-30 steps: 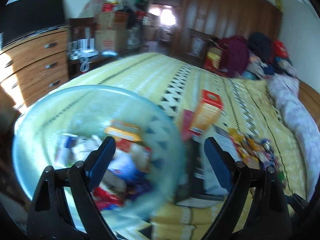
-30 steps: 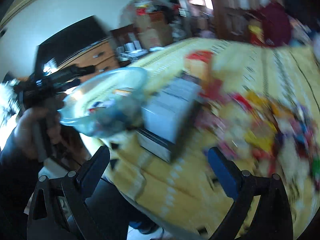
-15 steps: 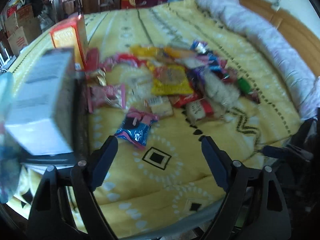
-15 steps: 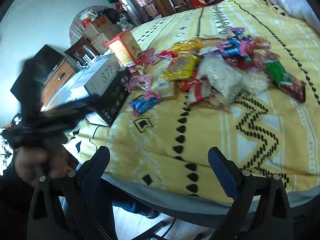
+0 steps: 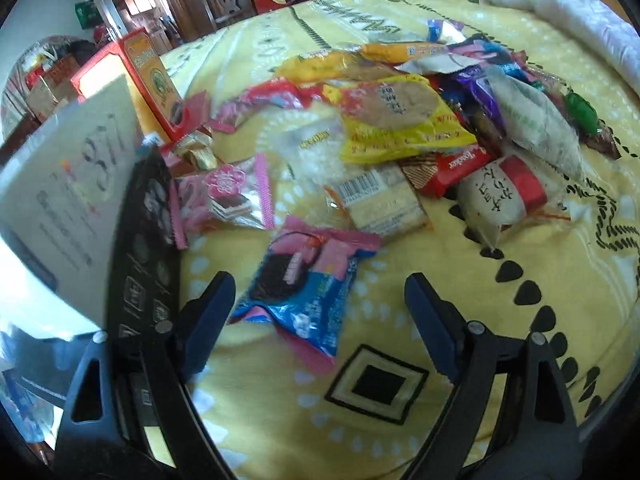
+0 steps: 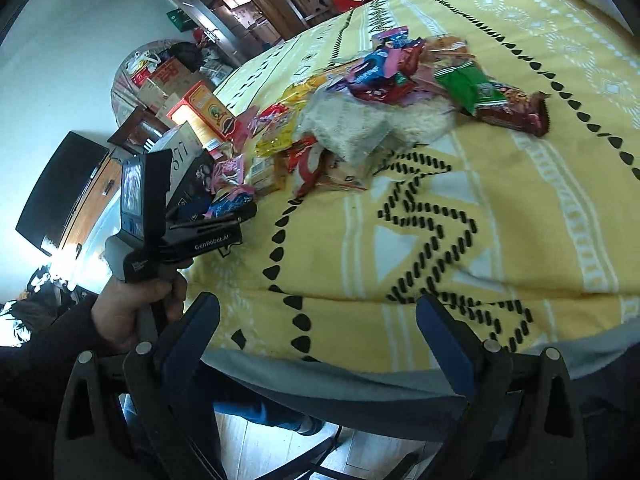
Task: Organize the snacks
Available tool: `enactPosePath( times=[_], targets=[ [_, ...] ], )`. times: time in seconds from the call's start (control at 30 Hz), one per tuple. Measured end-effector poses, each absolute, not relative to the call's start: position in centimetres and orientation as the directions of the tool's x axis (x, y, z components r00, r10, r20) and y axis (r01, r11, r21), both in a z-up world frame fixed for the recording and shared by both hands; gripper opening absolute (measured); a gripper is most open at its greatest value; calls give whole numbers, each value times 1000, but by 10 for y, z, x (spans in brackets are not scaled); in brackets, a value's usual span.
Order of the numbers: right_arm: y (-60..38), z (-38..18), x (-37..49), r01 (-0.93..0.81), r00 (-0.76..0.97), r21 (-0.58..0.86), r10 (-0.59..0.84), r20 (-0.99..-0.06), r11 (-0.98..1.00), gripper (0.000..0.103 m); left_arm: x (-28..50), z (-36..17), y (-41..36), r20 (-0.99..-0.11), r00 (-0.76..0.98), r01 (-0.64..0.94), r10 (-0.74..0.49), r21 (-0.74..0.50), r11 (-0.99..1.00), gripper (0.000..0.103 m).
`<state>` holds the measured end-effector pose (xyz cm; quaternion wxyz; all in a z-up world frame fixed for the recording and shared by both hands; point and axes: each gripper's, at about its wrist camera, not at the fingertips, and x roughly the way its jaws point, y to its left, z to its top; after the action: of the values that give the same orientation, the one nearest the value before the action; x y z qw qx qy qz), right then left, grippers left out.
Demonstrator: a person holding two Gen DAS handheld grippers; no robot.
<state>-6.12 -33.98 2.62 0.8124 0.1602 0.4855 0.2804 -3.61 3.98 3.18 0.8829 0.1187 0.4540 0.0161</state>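
The left gripper [image 5: 316, 304] hangs low over a yellow quilted bedspread [image 5: 460, 292] patterned with black diamonds and white dots, its 2 blue-padded fingers spread wide with nothing between them. Right ahead, between the fingertips, lies a glossy blue and pink cookie packet [image 5: 304, 280], crinkled foil, flat on the cloth. Beyond it sits the snack pile [image 5: 400, 120], too jumbled to count: a yellow plastic bag [image 5: 404, 124] with a round brown cracker printed on it, a clear wrapped bar with a barcode label [image 5: 380, 204], a red wrapper reading "Tooker" or similar [image 5: 456, 168], 2 puffy white rice-cake bags, a pink pleated packet with a flower emblem [image 5: 224, 196], and 1 green wrapper [image 5: 582, 114] at the far edge. To the left stands 1 tall orange and red cardboard box [image 5: 148, 80], and nearer, a grey carton [image 5: 68, 192] marked with large digits that the right view shows as "377", resting on a black box [image 5: 140, 260] printed with small white icons.

The right gripper [image 6: 318, 320] hovers off the bed's near edge, fingers also wide apart and empty. From there the left hand [image 6: 132, 312] is seen clutching its black handle, stamped "GenRobot.AI" [image 6: 212, 242]. A green sachet [image 6: 468, 86] and a dark red wrapper [image 6: 516, 114] lie at the pile's right side.
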Motion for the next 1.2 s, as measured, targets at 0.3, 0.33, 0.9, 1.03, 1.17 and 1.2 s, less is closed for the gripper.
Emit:
enactPosePath(
  times=[0.3, 0.33, 0.9, 1.03, 1.17, 1.2],
  targets=[
    [-335, 22, -60, -303, 354, 533, 612, -707, 790, 100, -47, 50, 61, -783, 609, -37, 128, 133, 990, 83],
    [-332, 22, -61, -309, 351, 531, 613, -707, 789, 100, -48, 49, 59, -786, 605, -29, 126, 137, 990, 83],
    [-310, 26, -69, -365, 324, 499, 610, -724, 786, 100, -12, 91, 108, -720, 654, -244, 231, 88, 966, 87],
    [-309, 22, -63, -367, 355, 408, 531, -770, 836, 100, -32, 101, 116, -713, 683, -192, 158, 33, 981, 88],
    [-309, 22, -24, -405, 551, 1, 245, -797, 914, 100, -63, 100, 71, -667, 741, 18, 79, 137, 990, 88],
    [-316, 16, -7, -386, 557, -2, 231, -798, 922, 100, -68, 95, 66, -677, 734, 51, 56, 136, 989, 88]
  ],
)
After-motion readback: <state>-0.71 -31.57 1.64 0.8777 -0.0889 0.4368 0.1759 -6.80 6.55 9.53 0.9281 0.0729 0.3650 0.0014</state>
